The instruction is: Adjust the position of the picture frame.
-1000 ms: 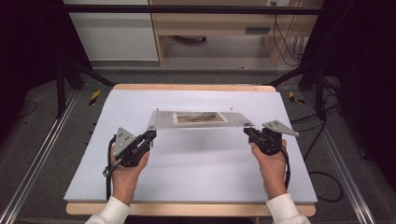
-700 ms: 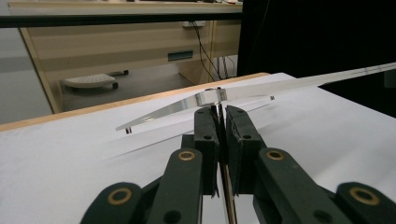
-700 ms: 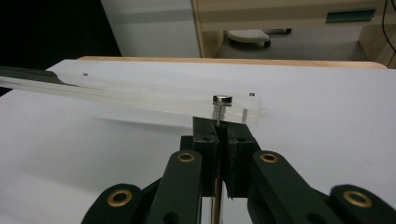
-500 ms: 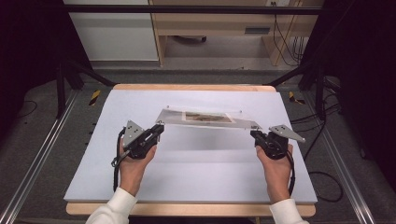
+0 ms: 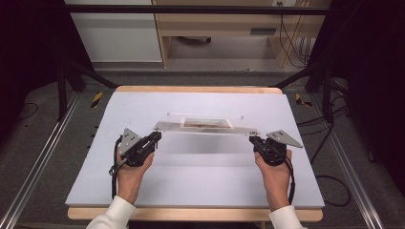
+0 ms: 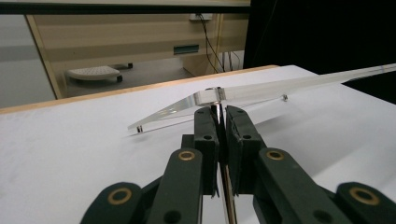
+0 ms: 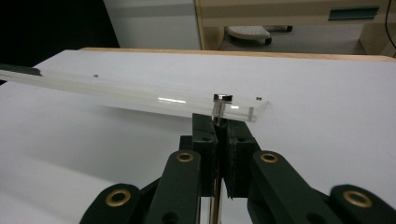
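1. High view: your left tool (image 5: pixel 154 139) and right tool (image 5: pixel 254 141) have tilted the clear acrylic photo frame (image 5: pixel 206 125) flatter above the table (image 5: pixel 191 181); the lift looks underway.
2. Left gripper view: your left tool (image 6: pixel 217 122) is clamped on a frame corner standoff (image 6: pixel 215 99).
3. Right gripper view: your right tool (image 7: pixel 218 128) is closed on the opposite standoff (image 7: pixel 221 106).

There is one clear acrylic frame (image 5: pixel 206 125) with one picture (image 5: pixel 207 123) inside it, and it is over one counter (image 5: pixel 191 181) covered in white. Two hand-held grippers are there, the left hand-held gripper (image 5: pixel 154 138) and the right hand-held gripper (image 5: pixel 254 141), each with two black jaws. In the gripper views I count two metal posts, one post (image 6: pixel 217 100) at each held corner of the frame.
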`<move>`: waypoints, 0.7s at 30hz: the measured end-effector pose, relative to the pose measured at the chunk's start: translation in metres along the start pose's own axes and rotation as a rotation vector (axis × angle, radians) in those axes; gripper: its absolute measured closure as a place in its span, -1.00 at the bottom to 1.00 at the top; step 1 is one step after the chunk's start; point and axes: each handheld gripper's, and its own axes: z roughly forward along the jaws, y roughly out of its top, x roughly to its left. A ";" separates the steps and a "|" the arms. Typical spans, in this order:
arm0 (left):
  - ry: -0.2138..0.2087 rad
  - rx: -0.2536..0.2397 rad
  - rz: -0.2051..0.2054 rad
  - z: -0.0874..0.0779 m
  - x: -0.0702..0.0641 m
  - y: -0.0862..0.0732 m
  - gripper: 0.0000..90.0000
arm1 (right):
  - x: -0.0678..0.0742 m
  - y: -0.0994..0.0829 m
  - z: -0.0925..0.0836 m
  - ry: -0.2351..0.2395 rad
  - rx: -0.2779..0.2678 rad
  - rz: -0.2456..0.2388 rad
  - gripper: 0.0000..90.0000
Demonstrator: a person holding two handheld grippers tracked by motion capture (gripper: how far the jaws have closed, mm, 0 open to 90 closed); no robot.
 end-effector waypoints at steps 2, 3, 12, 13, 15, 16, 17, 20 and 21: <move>0.005 0.009 -0.005 -0.004 0.000 -0.004 0.84 | 0.003 -0.001 0.000 0.007 0.002 0.000 0.89; 0.005 0.009 -0.005 -0.004 0.000 -0.004 0.84 | 0.003 -0.001 0.000 0.007 0.002 0.000 0.89; 0.005 0.074 -0.014 -0.014 -0.004 -0.019 0.84 | 0.009 -0.015 -0.005 0.014 0.032 -0.017 0.89; 0.004 0.083 -0.014 -0.015 -0.005 -0.021 0.84 | 0.009 -0.017 -0.005 0.012 0.038 -0.019 0.89; 0.002 0.100 -0.023 -0.017 -0.006 -0.029 0.85 | 0.010 -0.023 -0.006 0.016 0.066 -0.018 0.89; 0.002 0.100 -0.023 -0.017 -0.006 -0.029 0.85 | 0.010 -0.025 -0.006 0.016 0.070 -0.020 0.89; 0.002 0.103 -0.029 -0.017 -0.006 -0.030 0.85 | 0.010 -0.025 -0.006 0.016 0.070 -0.020 0.89; 0.003 0.112 -0.043 -0.018 -0.005 -0.034 0.86 | 0.011 -0.030 -0.006 0.023 0.084 -0.023 0.89; 0.001 0.118 -0.050 -0.018 -0.004 -0.037 0.87 | 0.012 -0.033 -0.007 0.027 0.090 -0.022 0.89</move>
